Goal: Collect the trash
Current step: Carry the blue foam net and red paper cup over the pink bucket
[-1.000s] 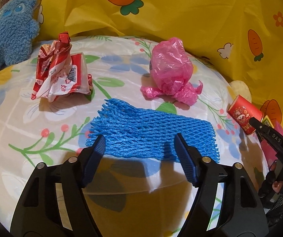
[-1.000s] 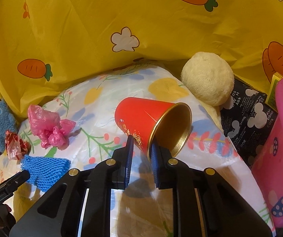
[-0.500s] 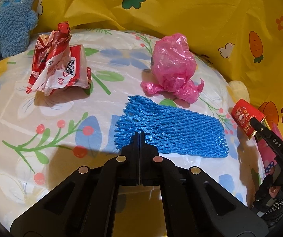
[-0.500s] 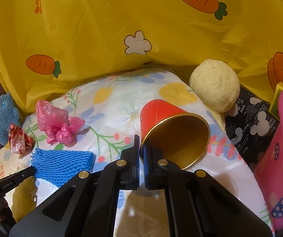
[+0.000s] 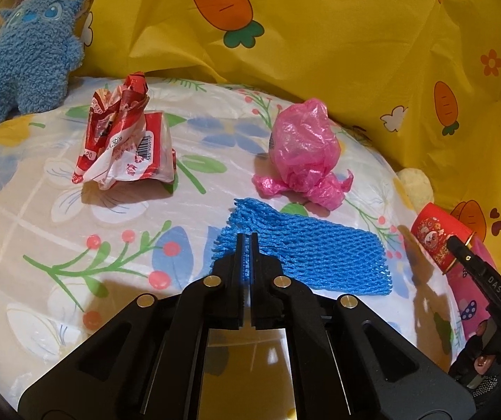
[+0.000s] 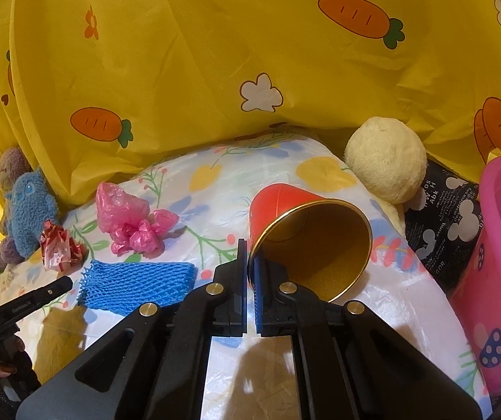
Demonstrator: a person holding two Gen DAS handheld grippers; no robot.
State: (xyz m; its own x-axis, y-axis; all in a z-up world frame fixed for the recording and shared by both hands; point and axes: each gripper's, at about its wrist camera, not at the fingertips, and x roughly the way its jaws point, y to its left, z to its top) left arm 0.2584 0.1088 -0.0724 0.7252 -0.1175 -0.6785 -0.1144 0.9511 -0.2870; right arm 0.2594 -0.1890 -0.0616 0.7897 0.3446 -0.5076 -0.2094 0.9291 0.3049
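Note:
My left gripper (image 5: 247, 239) is shut on the near left edge of a blue foam net (image 5: 306, 255), which lies on the floral pillow (image 5: 57, 238). My right gripper (image 6: 250, 248) is shut on the rim of a red paper cup (image 6: 306, 241) with a gold inside, held tilted just above the pillow; the cup also shows at the right of the left wrist view (image 5: 439, 241). A crumpled red and white wrapper (image 5: 124, 140) and a pink plastic bag (image 5: 306, 150) lie farther back on the pillow. The net also shows in the right wrist view (image 6: 134, 283).
A pink bin (image 6: 499, 273) stands at the right. A yellow carrot-print curtain (image 6: 215, 70) hangs behind. A blue plush toy (image 5: 26, 56) sits at the far left, a cream plush ball (image 6: 387, 157) and a black printed pack (image 6: 439, 224) at the right.
My left gripper went from open around the net's edge to shut on it. My right gripper closed tighter on the cup's rim and raised the cup, tipping its mouth toward me.

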